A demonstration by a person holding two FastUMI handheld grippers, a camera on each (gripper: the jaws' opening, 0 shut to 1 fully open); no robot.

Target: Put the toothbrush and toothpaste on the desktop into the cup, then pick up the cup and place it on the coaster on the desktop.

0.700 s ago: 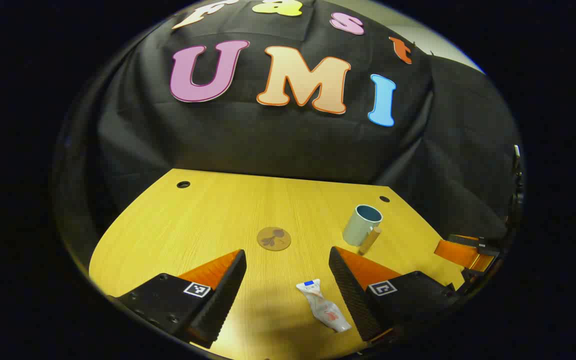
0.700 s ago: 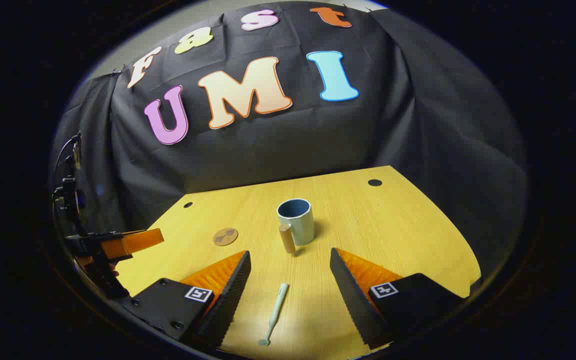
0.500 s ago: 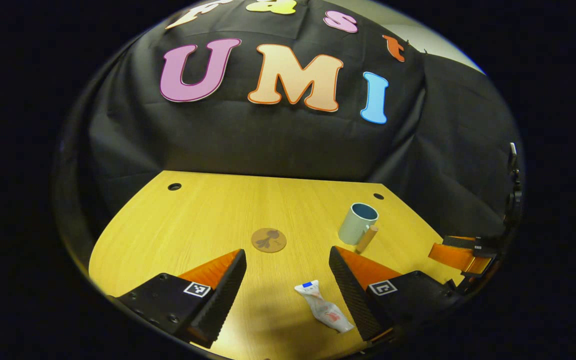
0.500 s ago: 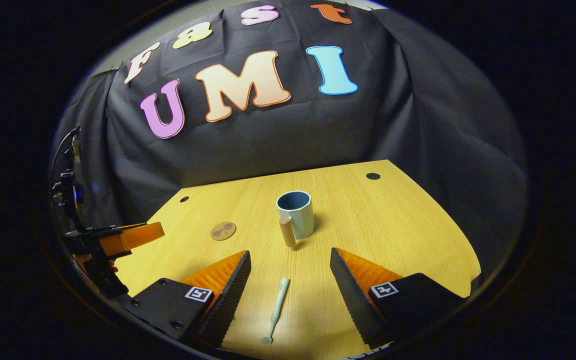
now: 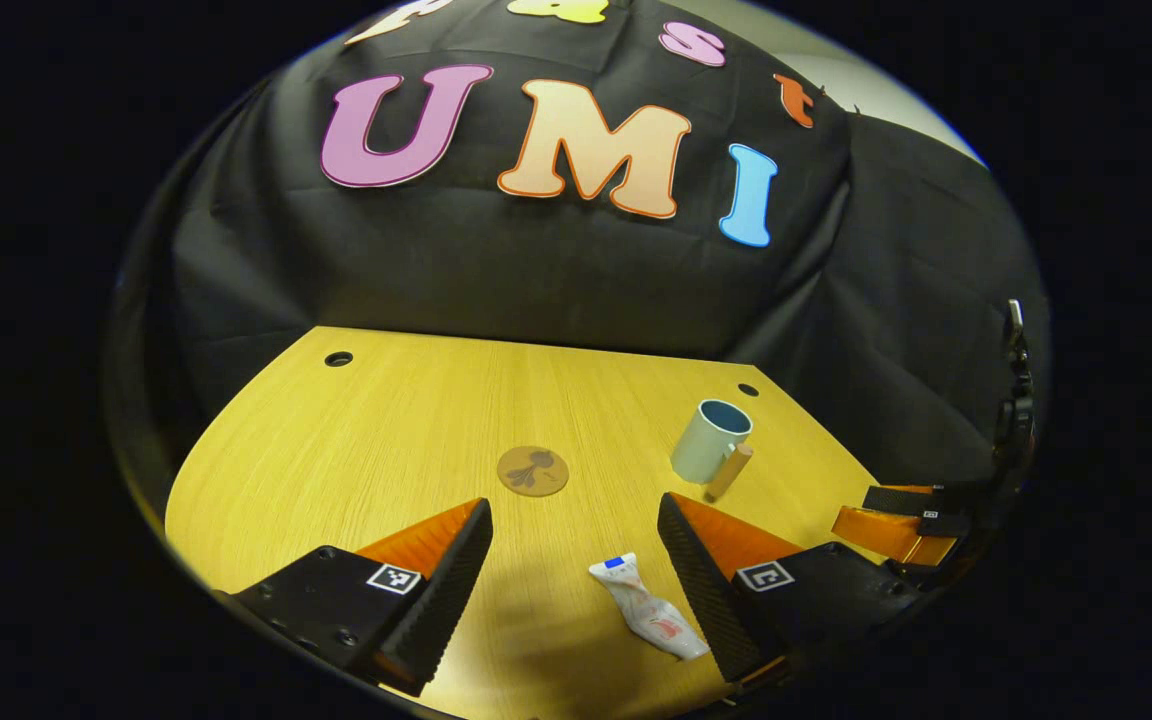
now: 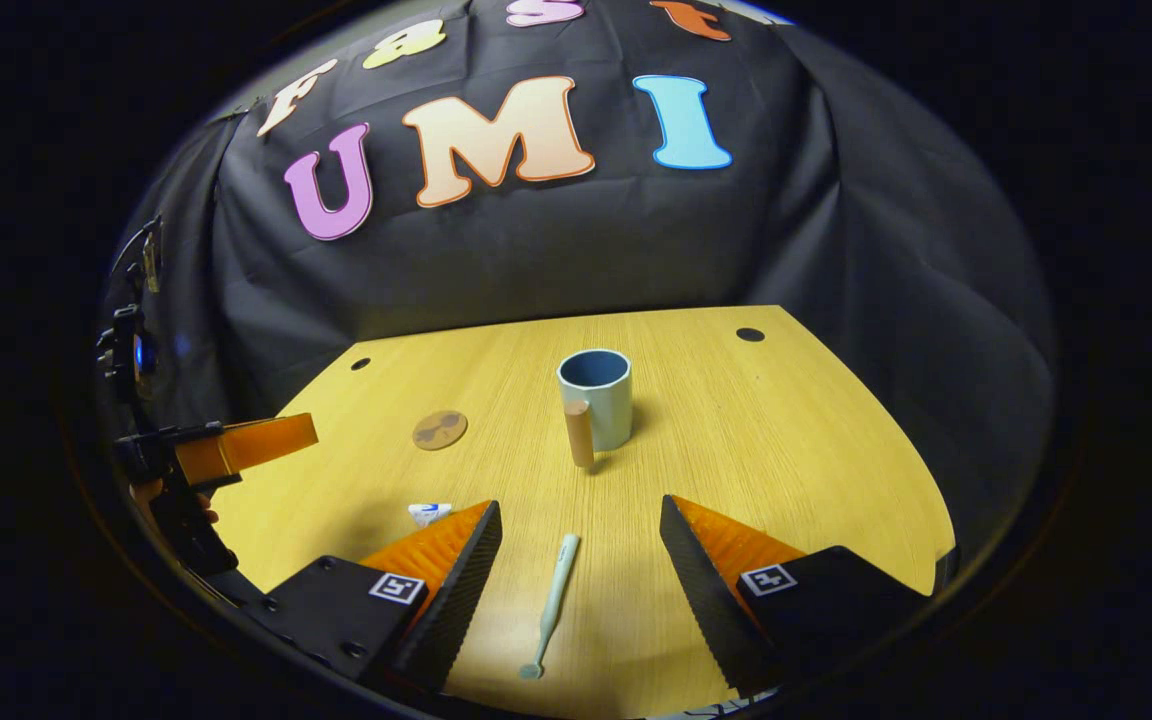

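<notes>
Your toothbrush (image 6: pixel 550 604) lies flat on the tabletop (image 6: pixel 796 440), head toward you, in the gap between the fingers of your right gripper (image 6: pixel 581 590); those fingers stand wide apart and touch nothing, with bare wood on both sides of the brush. Your toothpaste (image 5: pixel 647 620) lies flat too, blue cap pointing away from you, just beside the right-hand finger of your left gripper (image 5: pixel 576 590), whose fingers are likewise spread and hold nothing; in the right gripper view the cap end peeks out beside the left finger. Farther off, the cup (image 6: pixel 596 398) stands upright and open-mouthed near the middle of the tabletop, its wooden handle (image 6: pixel 579 434) turned toward your right gripper, with open wood all round it. The coaster (image 5: pixel 533 470) lies flat to the left of the cup, well apart from it, straight beyond your left gripper's opening. The tabletop's left part is bare out to its curved edge, and so is the stretch right of the cup. Two round holes (image 6: pixel 750 334) sit near the far corners, close to the black cloth wall (image 6: pixel 556 260), which hangs right behind the far edge. In the right gripper view your left gripper shows over the left edge of the tabletop.
</notes>
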